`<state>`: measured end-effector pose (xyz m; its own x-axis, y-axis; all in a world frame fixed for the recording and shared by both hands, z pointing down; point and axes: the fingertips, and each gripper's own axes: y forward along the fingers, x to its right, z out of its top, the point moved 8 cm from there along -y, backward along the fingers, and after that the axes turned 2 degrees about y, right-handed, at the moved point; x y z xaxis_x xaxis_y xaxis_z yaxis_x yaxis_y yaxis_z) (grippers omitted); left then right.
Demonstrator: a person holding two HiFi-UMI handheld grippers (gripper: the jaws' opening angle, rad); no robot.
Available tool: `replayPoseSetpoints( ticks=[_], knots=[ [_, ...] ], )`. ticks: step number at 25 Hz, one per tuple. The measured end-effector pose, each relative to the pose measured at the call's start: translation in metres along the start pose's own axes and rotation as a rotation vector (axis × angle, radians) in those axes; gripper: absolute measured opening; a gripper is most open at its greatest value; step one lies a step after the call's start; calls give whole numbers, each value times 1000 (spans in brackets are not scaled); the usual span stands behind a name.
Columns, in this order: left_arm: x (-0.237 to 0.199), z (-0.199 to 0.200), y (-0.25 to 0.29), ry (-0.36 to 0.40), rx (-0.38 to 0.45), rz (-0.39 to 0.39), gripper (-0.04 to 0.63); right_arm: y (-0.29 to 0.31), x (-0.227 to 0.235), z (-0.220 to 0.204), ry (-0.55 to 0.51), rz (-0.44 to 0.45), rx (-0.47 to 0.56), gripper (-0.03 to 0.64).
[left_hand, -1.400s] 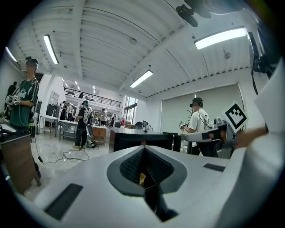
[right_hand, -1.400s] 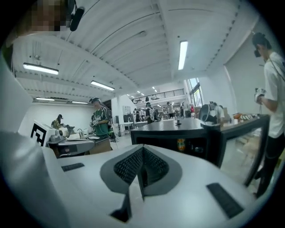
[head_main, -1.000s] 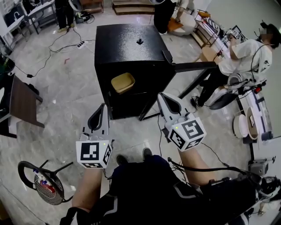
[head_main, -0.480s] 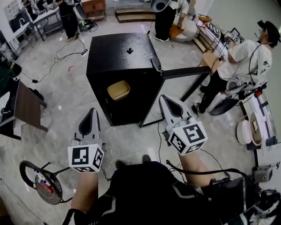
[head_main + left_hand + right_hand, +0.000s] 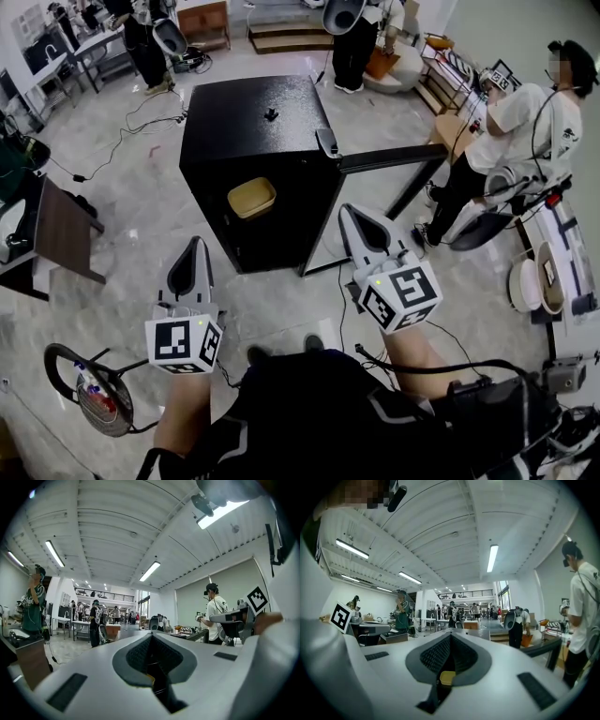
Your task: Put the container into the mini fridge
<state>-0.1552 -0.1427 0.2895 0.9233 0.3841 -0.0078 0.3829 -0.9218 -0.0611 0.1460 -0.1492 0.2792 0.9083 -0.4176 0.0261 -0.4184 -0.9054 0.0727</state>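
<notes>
A black mini fridge [image 5: 253, 122] stands on the floor ahead with its door [image 5: 389, 157] swung open to the right. The tan container [image 5: 251, 198] sits inside on the upper shelf, apart from both grippers. My left gripper [image 5: 194, 247] hovers below and left of the fridge opening, jaws together and empty. My right gripper [image 5: 352, 214] is just right of the opening below the door, also shut with nothing in it. In the left gripper view [image 5: 152, 638] and the right gripper view [image 5: 449, 637] the jaws meet, and only the hall shows beyond them.
A person in a white shirt [image 5: 520, 112] sits at the right beside a desk. Other people stand at the back. Cables [image 5: 122, 122] run over the floor. A brown table [image 5: 58, 230] is at the left, a round stool [image 5: 89, 384] at the lower left.
Both grippers have drawn back a little from the fridge, the left one down and leftward. The container has stayed on its shelf. Both jaws remain together.
</notes>
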Motion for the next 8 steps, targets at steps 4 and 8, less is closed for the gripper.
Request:
replayPoseSetpoints(
  ticks=[4,8],
  knots=[
    [1,0,2,0,5,3,9,0,4,0,-5,-1,3,17],
    [0,-4,0,-5,5,7,9,3,1,-3,-13,9,-5,17]
  ],
)
